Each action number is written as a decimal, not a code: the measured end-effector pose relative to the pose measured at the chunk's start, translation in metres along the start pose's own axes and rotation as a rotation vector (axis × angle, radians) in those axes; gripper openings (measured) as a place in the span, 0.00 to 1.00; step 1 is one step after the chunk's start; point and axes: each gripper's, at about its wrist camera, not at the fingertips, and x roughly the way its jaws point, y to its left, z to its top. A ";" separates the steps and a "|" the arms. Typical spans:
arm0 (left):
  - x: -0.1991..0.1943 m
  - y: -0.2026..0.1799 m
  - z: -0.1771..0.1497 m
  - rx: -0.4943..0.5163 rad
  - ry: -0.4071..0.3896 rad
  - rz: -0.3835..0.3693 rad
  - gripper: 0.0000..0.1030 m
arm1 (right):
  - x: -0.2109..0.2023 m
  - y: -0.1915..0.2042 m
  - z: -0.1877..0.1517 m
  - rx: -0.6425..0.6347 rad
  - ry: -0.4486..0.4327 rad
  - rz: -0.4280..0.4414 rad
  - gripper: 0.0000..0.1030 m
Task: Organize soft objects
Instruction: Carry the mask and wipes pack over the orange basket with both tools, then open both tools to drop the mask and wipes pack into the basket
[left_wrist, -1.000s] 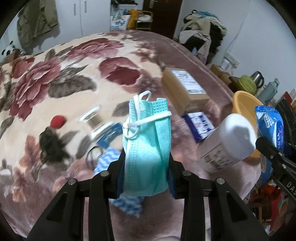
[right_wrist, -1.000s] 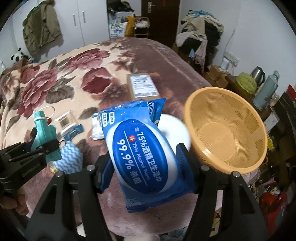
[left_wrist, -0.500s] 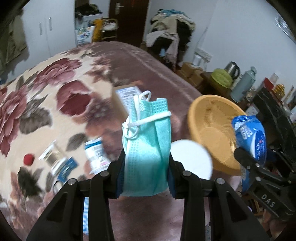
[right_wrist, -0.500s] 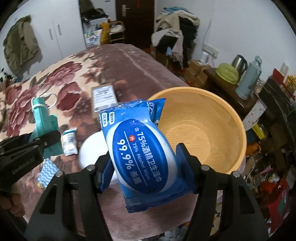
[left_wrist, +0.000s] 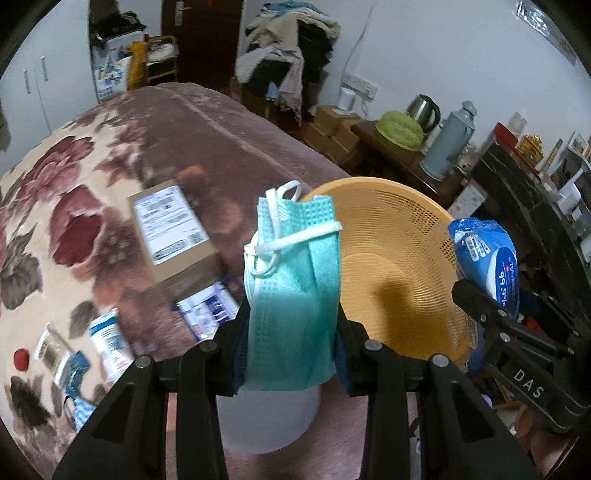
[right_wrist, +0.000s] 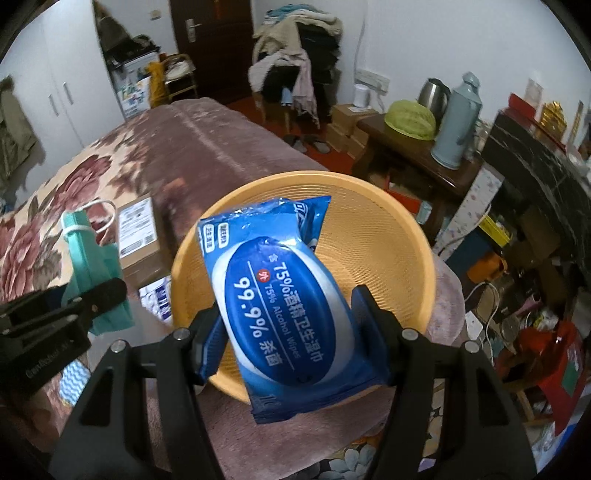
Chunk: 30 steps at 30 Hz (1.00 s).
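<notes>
My left gripper (left_wrist: 291, 332) is shut on a folded teal face mask (left_wrist: 295, 295) with white ear loops, held upright just left of the orange mesh basket (left_wrist: 406, 258). My right gripper (right_wrist: 291, 328) is shut on a blue pack of alcohol wipes (right_wrist: 284, 302), held over the orange basket (right_wrist: 388, 229), which looks empty. The wipes pack (left_wrist: 487, 258) and right gripper also show at the right of the left wrist view. The mask (right_wrist: 92, 266) shows at the left of the right wrist view.
A cardboard box (left_wrist: 170, 229), small packets (left_wrist: 207, 314) and a blue checked cloth (left_wrist: 79, 413) lie on the floral blanket (left_wrist: 74, 177). A white tub (left_wrist: 269, 417) stands under the mask. A cluttered side table with a kettle (right_wrist: 434, 96) and flask (right_wrist: 456, 122) stands right of the bed.
Both grippers swung right toward the basket. The wipes pack is now over the basket and the mask is beside its rim. Both grips are unchanged.
</notes>
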 end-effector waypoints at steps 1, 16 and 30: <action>0.003 -0.004 0.002 0.005 0.005 -0.006 0.37 | 0.001 -0.005 0.001 0.015 0.001 0.002 0.62; 0.048 -0.044 0.019 0.052 0.035 -0.060 0.86 | 0.015 -0.058 0.009 0.219 0.015 0.036 0.80; 0.021 -0.023 0.006 0.072 -0.011 0.026 0.98 | 0.015 -0.055 0.001 0.222 0.044 0.020 1.00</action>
